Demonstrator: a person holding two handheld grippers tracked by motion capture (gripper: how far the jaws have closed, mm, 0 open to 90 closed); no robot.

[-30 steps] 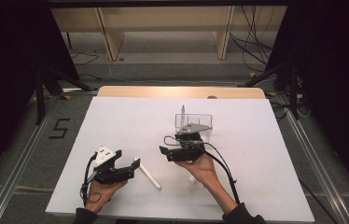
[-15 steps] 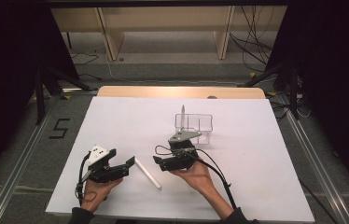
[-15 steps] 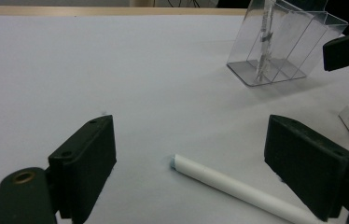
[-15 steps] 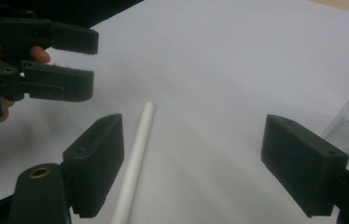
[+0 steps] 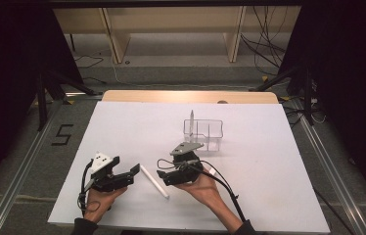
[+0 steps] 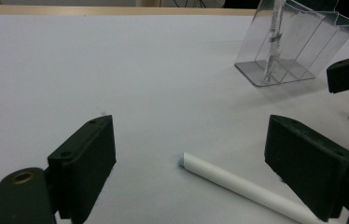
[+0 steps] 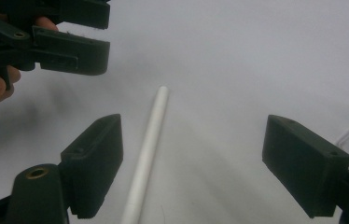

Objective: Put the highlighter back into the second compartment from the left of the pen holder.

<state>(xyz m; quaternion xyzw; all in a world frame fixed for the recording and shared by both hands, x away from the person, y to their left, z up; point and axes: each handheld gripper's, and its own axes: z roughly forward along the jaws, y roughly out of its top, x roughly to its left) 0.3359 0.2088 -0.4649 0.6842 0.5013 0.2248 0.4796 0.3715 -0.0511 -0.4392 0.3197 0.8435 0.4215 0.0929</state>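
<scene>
We work on a white table (image 5: 269, 196); a black "5" (image 5: 61, 134) marks the grey floor. Left gripper (image 5: 133, 174) and right gripper (image 5: 162, 175) gape empty, flanking the white stick (image 5: 154, 181).

White pen (image 5: 154, 180); clear holder (image 5: 205, 132); black grippers' fingers (image 6: 86, 158); white table (image 5: 122, 132).

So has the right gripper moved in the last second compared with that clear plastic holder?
Yes. The right gripper has pulled back from the clear holder toward the table's near edge and now faces the white pen.
</scene>
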